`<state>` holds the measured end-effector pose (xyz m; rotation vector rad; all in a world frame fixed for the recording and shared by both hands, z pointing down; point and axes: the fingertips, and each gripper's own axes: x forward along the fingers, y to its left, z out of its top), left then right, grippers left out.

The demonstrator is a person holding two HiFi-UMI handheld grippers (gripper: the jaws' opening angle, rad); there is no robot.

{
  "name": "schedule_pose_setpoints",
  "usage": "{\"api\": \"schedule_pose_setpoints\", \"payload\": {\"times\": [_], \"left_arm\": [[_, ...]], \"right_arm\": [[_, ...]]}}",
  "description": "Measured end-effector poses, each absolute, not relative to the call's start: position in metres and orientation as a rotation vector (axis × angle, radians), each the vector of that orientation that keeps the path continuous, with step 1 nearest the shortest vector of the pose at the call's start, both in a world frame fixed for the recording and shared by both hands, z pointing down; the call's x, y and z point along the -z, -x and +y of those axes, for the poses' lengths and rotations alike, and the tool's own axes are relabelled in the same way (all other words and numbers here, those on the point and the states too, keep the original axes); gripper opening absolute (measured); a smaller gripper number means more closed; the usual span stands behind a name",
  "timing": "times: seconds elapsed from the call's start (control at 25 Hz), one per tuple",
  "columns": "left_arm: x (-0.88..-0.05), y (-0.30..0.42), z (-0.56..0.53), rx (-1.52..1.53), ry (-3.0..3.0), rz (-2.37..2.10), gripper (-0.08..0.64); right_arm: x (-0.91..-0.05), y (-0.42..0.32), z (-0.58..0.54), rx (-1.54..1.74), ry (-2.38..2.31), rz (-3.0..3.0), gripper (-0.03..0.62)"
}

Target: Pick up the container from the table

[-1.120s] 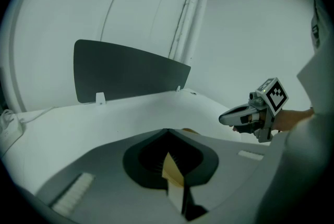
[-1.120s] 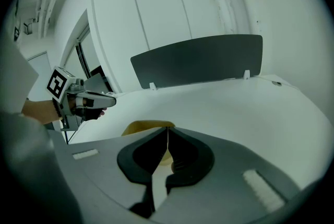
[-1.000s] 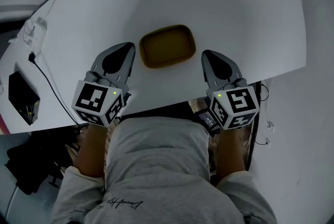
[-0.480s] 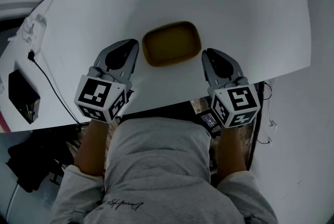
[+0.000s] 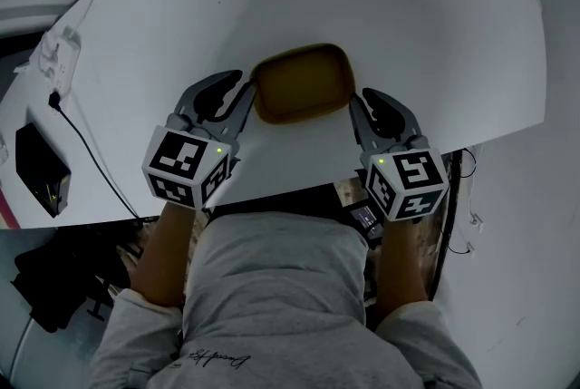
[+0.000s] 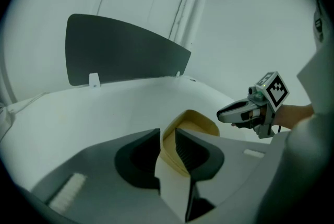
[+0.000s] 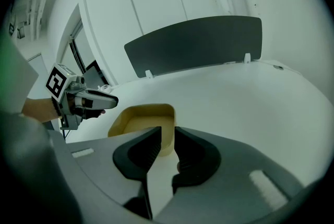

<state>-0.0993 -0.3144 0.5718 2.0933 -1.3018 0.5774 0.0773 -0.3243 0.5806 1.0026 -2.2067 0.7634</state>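
Left tool (image 6: 168, 134), right tool (image 7: 167, 131) opening, container (image 5: 302, 88) rim between left jaws in gripper view

Shallow tan container (image 5: 302, 81), empty, upright; flat on white table (image 5: 408, 24)

Probably a lab or office: white table (image 5: 408, 34), dark partition panel (image 7: 198, 43), black box (image 5: 41, 170).

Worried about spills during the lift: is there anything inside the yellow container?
No, the head view shows the container holding nothing, only its own bare yellow floor.
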Motion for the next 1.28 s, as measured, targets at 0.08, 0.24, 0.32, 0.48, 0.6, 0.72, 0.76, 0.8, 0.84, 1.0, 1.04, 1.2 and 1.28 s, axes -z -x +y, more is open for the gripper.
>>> {"api": "schedule_pose_setpoints", "payload": {"times": [0.08,0.24,0.32,0.48,0.6,0.72,0.76,0.8,0.84,1.0,1.04,1.2,1.28], "left_arm": [[-0.578,0.1,-0.316,-0.587,-2.08,-1.298,0.107],[-0.589,0.099,-0.318,-0.611,-2.066,-1.275,0.127],[-0.594,0.098,-0.319,-0.623,-2.06,-1.263,0.132],[-0.603,0.095,-0.319,-0.641,-2.05,-1.239,0.14],[-0.609,0.094,-0.319,-0.654,-2.046,-1.224,0.143],[-0.612,0.093,-0.321,-0.659,-2.046,-1.218,0.143],[-0.614,0.093,-0.322,-0.658,-2.044,-1.214,0.143],[-0.616,0.092,-0.322,-0.657,-2.04,-1.21,0.143],[-0.617,0.092,-0.322,-0.658,-2.036,-1.206,0.143],[-0.62,0.09,-0.323,-0.661,-2.035,-1.196,0.131],[-0.621,0.088,-0.323,-0.658,-2.033,-1.194,0.118],[-0.621,0.086,-0.323,-0.657,-2.028,-1.193,0.077],[-0.622,0.088,-0.323,-0.654,-2.017,-1.2,0.069]], "right_arm": [[-0.585,-0.076,-0.325,-0.769,-0.999,-2.197,0.102],[-0.593,-0.074,-0.326,-0.78,-0.995,-2.181,0.113],[-0.596,-0.074,-0.327,-0.789,-0.992,-2.175,0.118],[-0.603,-0.072,-0.327,-0.809,-0.983,-2.166,0.133],[-0.607,-0.071,-0.328,-0.82,-0.981,-2.157,0.138],[-0.611,-0.069,-0.329,-0.834,-0.975,-2.148,0.138],[-0.612,-0.069,-0.329,-0.838,-0.976,-2.146,0.138],[-0.613,-0.069,-0.329,-0.841,-0.978,-2.144,0.138],[-0.614,-0.068,-0.33,-0.845,-0.979,-2.142,0.138],[-0.617,-0.067,-0.33,-0.86,-0.974,-2.133,0.135],[-0.617,-0.067,-0.33,-0.863,-0.974,-2.13,0.131],[-0.618,-0.065,-0.331,-0.853,-0.984,-2.107,0.084],[-0.619,-0.064,-0.331,-0.846,-0.99,-2.097,0.073]]}}
